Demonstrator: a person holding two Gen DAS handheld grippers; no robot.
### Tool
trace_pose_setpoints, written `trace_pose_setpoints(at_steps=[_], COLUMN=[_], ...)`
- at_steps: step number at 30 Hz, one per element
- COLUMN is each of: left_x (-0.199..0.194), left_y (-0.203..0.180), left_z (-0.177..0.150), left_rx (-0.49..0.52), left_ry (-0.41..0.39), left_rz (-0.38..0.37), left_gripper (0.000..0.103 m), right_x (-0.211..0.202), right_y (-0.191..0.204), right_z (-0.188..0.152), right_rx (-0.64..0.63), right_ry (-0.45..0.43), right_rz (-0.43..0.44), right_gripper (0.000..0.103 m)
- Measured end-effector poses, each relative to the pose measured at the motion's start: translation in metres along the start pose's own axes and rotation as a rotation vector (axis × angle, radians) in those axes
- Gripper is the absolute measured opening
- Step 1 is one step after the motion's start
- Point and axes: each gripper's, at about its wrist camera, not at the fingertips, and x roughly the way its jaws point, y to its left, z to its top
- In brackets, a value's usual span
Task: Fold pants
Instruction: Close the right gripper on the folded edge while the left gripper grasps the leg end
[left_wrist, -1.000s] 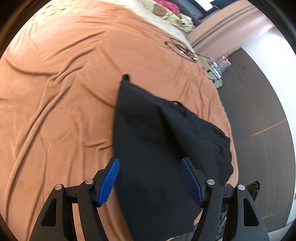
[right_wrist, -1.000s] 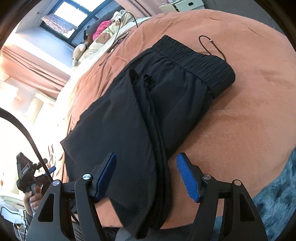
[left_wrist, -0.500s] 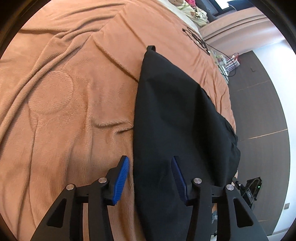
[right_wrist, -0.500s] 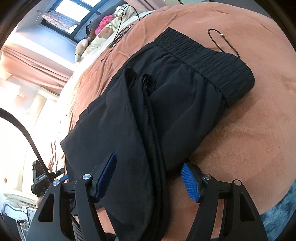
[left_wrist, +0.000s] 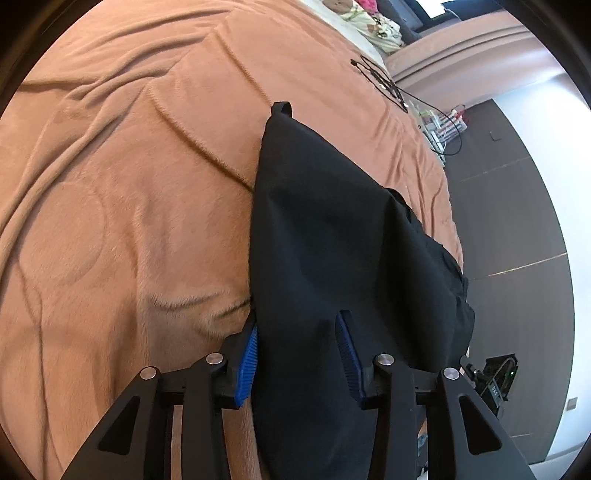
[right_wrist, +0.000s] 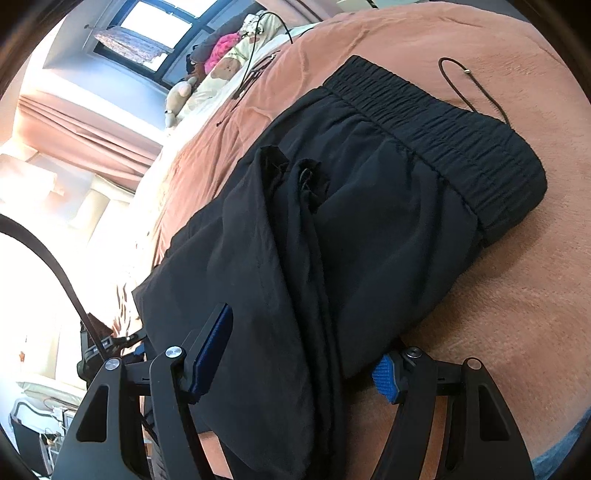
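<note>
Slippage is our main worry in the left wrist view. Our left claw is closing with the near end of the black pants between its blue pads. The left pad sits at the cloth's edge by the orange blanket, and the right pad lies over the fabric. We cannot tell whether both pads press yet, so we read it as not yet gripping. If it closes on the top layer only, the lower layers would stay behind and the fold would skew. It could also pinch the blanket along with the cloth. The claw points downward along the pants, which run away from us near the bed's right edge.

In the right wrist view, our right claw stands wide open, straddling the bunched middle ridge of the pants. Its right pad is tucked low at the cloth's edge, against the blanket. The risk here is grabbing the thick ridge unevenly and dragging the elastic waistband out of line. The loose drawstring on the blanket beyond the waistband could trail out of the fold. This claw tilts downward toward the waistband, and the left claw shows dimly at the bed's far-left edge.
</note>
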Motion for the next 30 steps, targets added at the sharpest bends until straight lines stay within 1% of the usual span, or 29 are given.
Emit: trace_pose_setpoints(at_steps=[2,3,4,5,6,7,8,10,11,13,15,20,23,26,30], left_x=[0.003,0.003,0.001,0.001,0.002,0.001,0.0,-0.009,-0.013,-0.024,-0.037,-0.065,-0.083,-0.104,-0.126], left_y=[0.004,0.009,0.014,0.018,0.02,0.021,0.02,0.018,0.017,0.014,0.012,0.019,0.033,0.056,0.08], left_z=[0.002,0.001,0.0,-0.002,-0.004,-0.007,-0.008,-0.009,-0.009,-0.008,-0.006,-0.005,-0.004,-0.006,-0.003], left_rx=[-0.015,-0.034,-0.055,-0.073,-0.076,-0.069,-0.064,-0.063,-0.064,-0.06,-0.047,-0.042,-0.056,-0.085,-0.113], left_ry=[0.003,0.002,-0.006,-0.009,-0.004,-0.006,-0.013,-0.034,-0.041,-0.053,-0.063,-0.09,-0.11,-0.126,-0.145], left_rz=[-0.009,-0.03,-0.046,-0.053,-0.058,-0.062,-0.06,-0.055,-0.051,-0.066,-0.082,-0.077,-0.066,-0.063,-0.038], left_gripper=[0.039,0.036,0.028,0.023,0.013,0.007,0.006,0.004,0.004,0.003,0.003,0.003,0.003,0.003,0.003], right_x=[0.0,-0.001,-0.001,-0.001,-0.001,-0.001,0.0,-0.001,-0.002,-0.005,-0.007,-0.003,0.005,0.019,0.037], right_y=[-0.002,-0.004,-0.005,-0.008,-0.009,-0.011,-0.012,-0.014,-0.013,-0.01,-0.006,0.007,0.015,0.025,0.045], right_z=[-0.001,-0.002,-0.002,-0.002,-0.003,-0.003,-0.003,-0.005,-0.005,-0.006,-0.006,-0.008,-0.013,-0.019,-0.026], right_rx=[-0.001,0.0,0.002,0.006,0.012,0.014,0.014,0.009,0.001,-0.006,-0.011,-0.019,-0.024,-0.013,-0.018], right_ry=[0.0,0.0,0.0,0.003,0.005,0.008,0.015,0.02,0.016,0.009,0.004,0.014,0.03,0.054,0.077], right_rz=[0.009,0.015,0.02,0.026,0.026,0.026,0.027,0.032,0.037,0.044,0.044,0.063,0.065,0.067,0.08], right_gripper=[0.067,0.064,0.061,0.055,0.045,0.039,0.028,0.015,0.013,0.007,0.006,0.005,0.005,0.005,0.005])
